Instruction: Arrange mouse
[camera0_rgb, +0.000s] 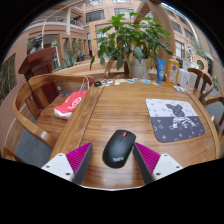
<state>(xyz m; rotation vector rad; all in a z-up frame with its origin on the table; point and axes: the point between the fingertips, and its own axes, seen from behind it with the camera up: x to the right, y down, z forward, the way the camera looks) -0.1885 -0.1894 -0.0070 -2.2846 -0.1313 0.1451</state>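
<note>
The mouse (119, 148) lies on the table (120, 105) between the jaws; mousepad (174, 119) beyond, rightward.

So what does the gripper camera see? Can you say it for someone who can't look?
A black mouse sits on a wooden table between the open gripper's two pink-padded fingers, with a gap on each side. A patterned mousepad lies beyond to the right, a red bag to the left, and a potted plant at the far end.
</note>
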